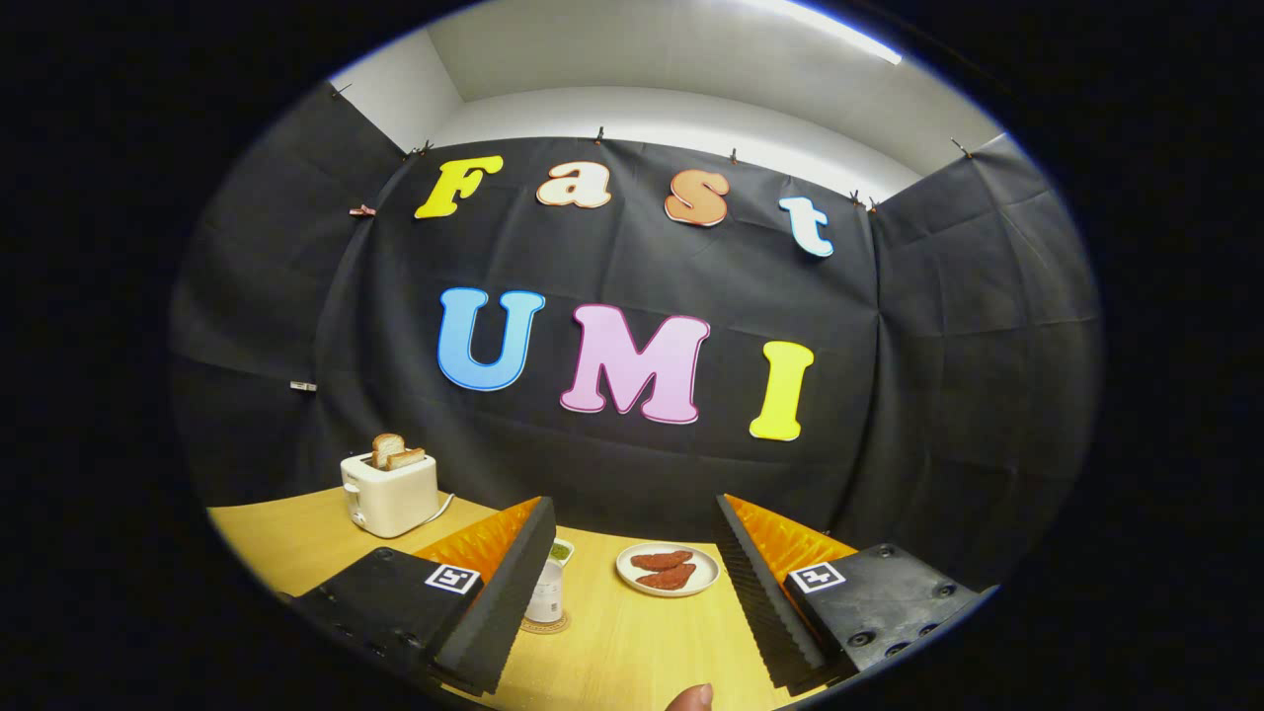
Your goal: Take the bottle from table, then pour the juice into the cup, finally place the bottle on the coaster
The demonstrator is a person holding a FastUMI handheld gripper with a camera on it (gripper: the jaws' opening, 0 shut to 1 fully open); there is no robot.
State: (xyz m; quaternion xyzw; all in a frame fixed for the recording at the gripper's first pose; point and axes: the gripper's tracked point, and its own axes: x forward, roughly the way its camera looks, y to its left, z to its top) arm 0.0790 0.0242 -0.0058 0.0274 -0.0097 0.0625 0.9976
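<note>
On the wooden table (612, 642), just ahead of the left finger, the bottle (546, 591) stands upright on a round coaster (545, 624), long axis vertical, top end up. Its left side is hidden behind the finger; the pale body carries a label and the top looks greenish. Whether any juice is inside cannot be told.

The gripper (632, 592) is released: fingers spread wide, nothing between them but bare tabletop. The bottle is close beside the left finger's inner face; contact cannot be judged.

Beyond the fingers, roughly centred between them, sits a small pale plate (632, 578) holding two reddish-brown flat pieces (664, 569), side by side.

Farther back to the left, a cream toaster (390, 491) holds two slices of toast (395, 451) standing up out of its slots.

A fingertip (691, 697) shows at the near edge of the table.
</note>
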